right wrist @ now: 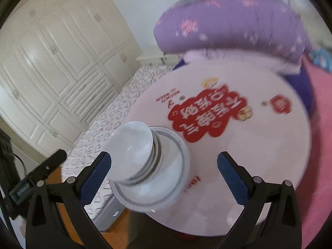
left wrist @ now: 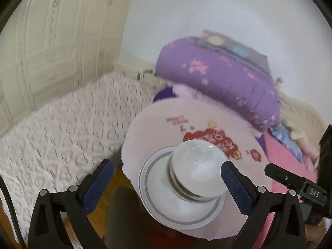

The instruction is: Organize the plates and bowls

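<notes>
Left wrist view had your left gripper (left wrist: 168, 184) and right gripper (right wrist: 164, 178) both spread wide, holding nothing, because the stacked bowls (left wrist: 197, 170) already sat nested on the plate (left wrist: 166, 207) just ahead of them.

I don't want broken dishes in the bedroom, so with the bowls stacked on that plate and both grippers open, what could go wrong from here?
1. The stack of bowls sits toward one side of the plate, not centred; a nudge might tip it.
2. The plate rests close to the edge of the round table, above the wooden floor; a bump could push it off.
3. Both the left gripper and the right gripper are open close around the stack, so a careless move could clip it.
</notes>
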Tool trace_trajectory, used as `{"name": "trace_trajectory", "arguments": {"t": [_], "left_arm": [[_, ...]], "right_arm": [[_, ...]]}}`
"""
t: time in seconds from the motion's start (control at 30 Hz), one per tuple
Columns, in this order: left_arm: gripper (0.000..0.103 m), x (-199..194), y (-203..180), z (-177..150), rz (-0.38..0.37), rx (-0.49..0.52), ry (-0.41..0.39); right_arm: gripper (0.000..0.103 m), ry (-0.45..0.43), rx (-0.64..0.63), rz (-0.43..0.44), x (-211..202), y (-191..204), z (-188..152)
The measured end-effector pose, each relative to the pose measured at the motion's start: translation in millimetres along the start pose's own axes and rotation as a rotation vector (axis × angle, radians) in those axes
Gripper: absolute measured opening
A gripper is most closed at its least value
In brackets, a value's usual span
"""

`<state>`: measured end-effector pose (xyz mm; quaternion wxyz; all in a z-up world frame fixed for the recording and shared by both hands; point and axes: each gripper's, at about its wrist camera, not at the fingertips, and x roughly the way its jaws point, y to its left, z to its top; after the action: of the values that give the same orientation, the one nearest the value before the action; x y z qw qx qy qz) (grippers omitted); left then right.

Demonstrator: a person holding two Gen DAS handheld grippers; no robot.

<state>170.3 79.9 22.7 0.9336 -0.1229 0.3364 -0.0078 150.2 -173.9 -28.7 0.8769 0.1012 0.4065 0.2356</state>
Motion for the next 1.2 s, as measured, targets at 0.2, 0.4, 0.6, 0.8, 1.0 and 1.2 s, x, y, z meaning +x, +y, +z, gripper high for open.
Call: {"name": "trace_trajectory", "arguments": {"t": [0.2,0.4,0.6,0.8,1.0,1.2], "left_arm": [[0.102,-76,-36,-45,0.048,0.109,-0.192],[0.102,-143,-54,-92,0.041,0.144,-0.325],[0.102,-186,-64,-144,0.042,0.172,-0.366],[0.102,-208,-61,-178,0.055,0.2,-0.39],[0.102,-215,-52,-192,0.051,0.18,-0.388],[0.102,-216,-49,-194,0.06,0.173,-0.406]], "right_arm": [[0.103,-0.153,-0.037,-0.08,-62,4,-19],[0.103,-0.296,-0.058,-0.148,-113,14,-42],[0.103,-0.391,-0.123,-0.214,-141,38,-71],[0.103,-0.459,-0.154,-0.263,-155,50,-87],[0.103,-0.479,-0.163,-0.268,-158,55,-97],[0.103,-0.49,-0.178,-0.273,-154,63,-106]]}}
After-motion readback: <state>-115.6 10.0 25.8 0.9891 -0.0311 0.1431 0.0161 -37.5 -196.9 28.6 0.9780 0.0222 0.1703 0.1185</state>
